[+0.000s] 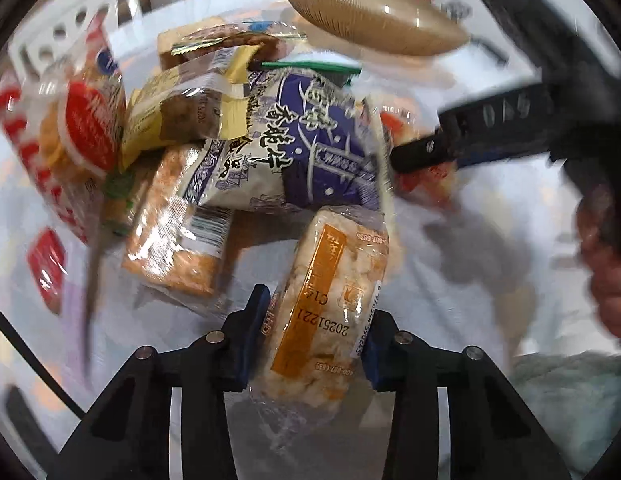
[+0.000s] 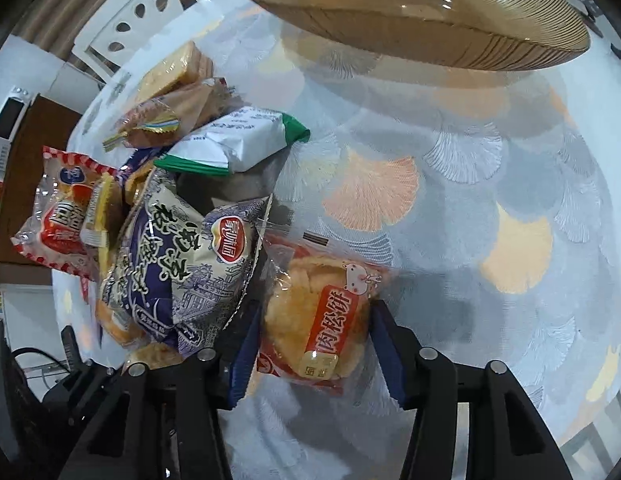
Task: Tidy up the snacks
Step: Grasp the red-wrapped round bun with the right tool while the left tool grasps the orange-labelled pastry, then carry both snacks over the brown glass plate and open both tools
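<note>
Here each hand's tool has a snack packet between its blue pads. In the left wrist view, the left tool (image 1: pixel 310 344) is closed on a clear-wrapped rice cracker bar with an orange label (image 1: pixel 330 300), the pads pressing on the packet's two long sides, its far end leaning toward the heap of snacks. Only this view shows the right tool (image 1: pixel 414 156) from outside: a black finger reaching in from the right edge to the heap, with a bare hand (image 1: pixel 606 248) behind it, blurred.

The right wrist view gives what that one hides: the right tool (image 2: pixel 314 344) is clamped on a clear packet with a red label holding a round golden pastry (image 2: pixel 322 312), which lies on the desk (image 2: pixel 470 240), covered with a pale cloth patterned in fan shapes. Just left of it, touching, stands a purple and white printed bag (image 2: pixel 182 264), seen in both views. Beyond that bag lie a white packet with green ends (image 2: pixel 238 140), sharp here and only an edge in the left view, a red-trimmed packet of round biscuits (image 2: pixel 58 216) and clear-wrapped toast slices (image 2: pixel 178 68).

A ribbed amber glass bowl (image 2: pixel 422 20) sits at the far side of the desk, apart from the heap. A white chair back with oval holes (image 2: pixel 138 20) stands behind the desk.
</note>
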Demonstrator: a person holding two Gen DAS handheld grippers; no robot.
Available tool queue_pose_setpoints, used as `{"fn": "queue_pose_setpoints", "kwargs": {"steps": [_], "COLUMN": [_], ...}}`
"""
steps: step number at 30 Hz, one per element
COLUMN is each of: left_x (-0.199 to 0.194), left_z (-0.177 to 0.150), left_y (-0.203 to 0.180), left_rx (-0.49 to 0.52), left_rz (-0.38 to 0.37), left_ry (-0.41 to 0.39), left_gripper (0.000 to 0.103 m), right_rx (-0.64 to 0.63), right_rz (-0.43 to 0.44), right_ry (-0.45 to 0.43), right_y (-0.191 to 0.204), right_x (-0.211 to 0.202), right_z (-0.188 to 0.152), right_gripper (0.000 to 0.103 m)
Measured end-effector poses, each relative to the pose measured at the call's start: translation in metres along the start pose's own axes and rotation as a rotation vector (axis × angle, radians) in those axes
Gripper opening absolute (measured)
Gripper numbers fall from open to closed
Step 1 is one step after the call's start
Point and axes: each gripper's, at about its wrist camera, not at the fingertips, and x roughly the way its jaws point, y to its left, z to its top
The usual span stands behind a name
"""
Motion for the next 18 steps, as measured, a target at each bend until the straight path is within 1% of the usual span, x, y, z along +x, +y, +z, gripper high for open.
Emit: {"fn": "queue_pose_setpoints", "kwargs": {"steps": [1,2,4,5,8,12,14,15,16,17,18], "left_x": [-0.007,-0.013,-0.031,-0.036,-0.058,-0.076,-0.086,-0.091,-0.086,-0.089,-0.093], "left_z": [-0.001,-0.001,0.002,0.006,0.023,0.054,0.078,0.091,0.099,0.115,0.122], "left_y": [0.005,0.007,0.009,0.01,0.008,-0.005,-0.016,-0.022,-0.034,-0.04,-0.044], "left_rx": [-0.034,-0.049,-0.081,-0.09,-0.122,-0.133,-0.129,-0.125,-0.121,-0.121,-0.127], "left_rz": [-0.038,-0.058,-0.109,-0.121,-0.151,-0.111,-0.081,-0.068,-0.057,-0.042,-0.037], "left_ry": [-0.009,-0.019,-0.053,-0.062,-0.102,-0.134,-0.15,-0.157,-0.164,-0.172,-0.172], "left_gripper": [0.037,0.037,0.037,0.037,0.037,0.037,0.037,0.037,0.037,0.037,0.037], "right_rx": [-0.002,-0.003,0.001,0.001,-0.035,-0.065,-0.075,-0.082,-0.088,-0.091,-0.093], "right_rz": [-0.014,-0.031,-0.029,-0.016,-0.026,-0.035,-0.047,-0.056,-0.065,-0.081,-0.099], "right_ry": [-0.008,-0.018,-0.034,-0.046,-0.091,-0.162,-0.189,-0.203,-0.216,-0.233,-0.25], "right_y": [0.0,-0.002,-0.008,-0.01,-0.012,-0.013,-0.016,-0.016,-0.018,-0.02,-0.023], "right_x": [-0.002,-0.007,-0.021,-0.03,-0.056,-0.085,-0.1,-0.107,-0.113,-0.119,-0.126], "right_z": [-0.003,-0.006,-0.008,-0.008,-0.004,0.02,0.032,0.042,0.048,0.057,0.066], "right_gripper": [0.05,0.05,0.05,0.05,0.05,0.05,0.05,0.05,0.05,0.05,0.05]}}
